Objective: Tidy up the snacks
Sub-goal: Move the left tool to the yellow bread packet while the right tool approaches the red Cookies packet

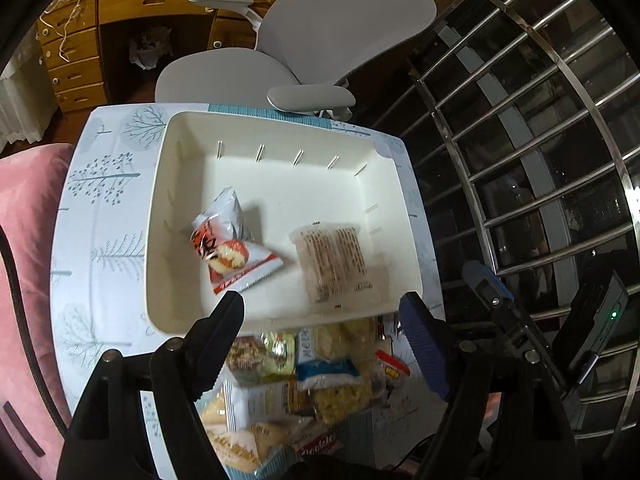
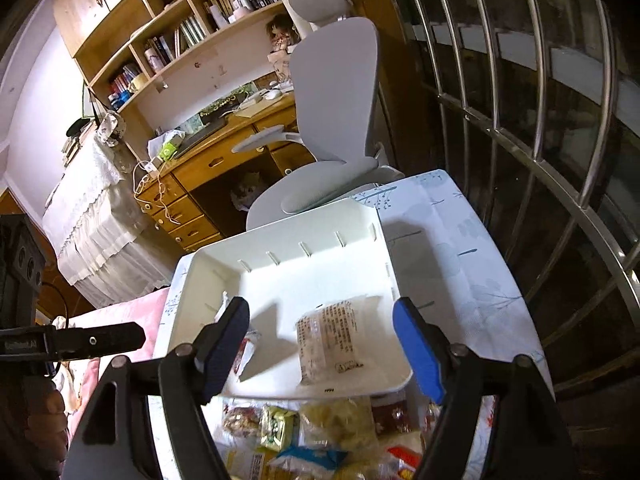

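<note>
My left hand-held gripper [image 1: 320, 312] is spread wide, empty, touching nothing, low centre of frame. My right hand-held gripper [image 2: 320, 328] is likewise wide and empty. White bin [image 1: 192, 280] on the patterned counter [image 1: 100, 240], mid-frame, holds two snacks: one red-white packet [image 1: 232, 248] at left, one clear printed packet [image 1: 336, 260] at right. Loose snack pile [image 1: 304, 384] sits below the bin; too jumbled to count.
</note>
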Tool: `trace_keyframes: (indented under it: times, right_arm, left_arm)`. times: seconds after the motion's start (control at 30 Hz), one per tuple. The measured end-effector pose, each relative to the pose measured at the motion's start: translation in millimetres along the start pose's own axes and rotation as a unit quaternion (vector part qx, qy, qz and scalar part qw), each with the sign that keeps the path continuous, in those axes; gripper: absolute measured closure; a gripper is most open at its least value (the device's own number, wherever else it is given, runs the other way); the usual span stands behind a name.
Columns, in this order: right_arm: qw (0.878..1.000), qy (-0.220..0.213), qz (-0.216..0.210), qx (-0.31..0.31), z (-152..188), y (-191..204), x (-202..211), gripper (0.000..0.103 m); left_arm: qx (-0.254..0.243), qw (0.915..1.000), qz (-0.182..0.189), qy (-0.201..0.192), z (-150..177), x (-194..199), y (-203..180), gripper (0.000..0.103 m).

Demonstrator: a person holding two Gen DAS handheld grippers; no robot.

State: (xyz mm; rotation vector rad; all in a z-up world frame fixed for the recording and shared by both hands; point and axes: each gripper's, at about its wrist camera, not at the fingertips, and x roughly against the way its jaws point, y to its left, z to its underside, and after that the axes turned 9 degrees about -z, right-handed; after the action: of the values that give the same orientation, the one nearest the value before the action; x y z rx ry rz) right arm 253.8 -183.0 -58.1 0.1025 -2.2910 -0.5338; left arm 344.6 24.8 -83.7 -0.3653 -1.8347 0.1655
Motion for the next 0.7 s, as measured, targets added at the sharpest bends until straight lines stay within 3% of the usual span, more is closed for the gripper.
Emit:
trace_keyframes:
  times: [0.43,0.7]
  right_arm:
    - [0.999,-0.007,-0.034,0.027,28,5,60,0.028]
    - [0.997,0.022,-0.066,0.013,65,-9,78,0.028]
  left_arm:
    - [0.012,0.9986,-0.051,0.009,74,34,-3,0.024]
    - [0.014,0.9968,-0.073,0.029,120,39,-2,0.024]
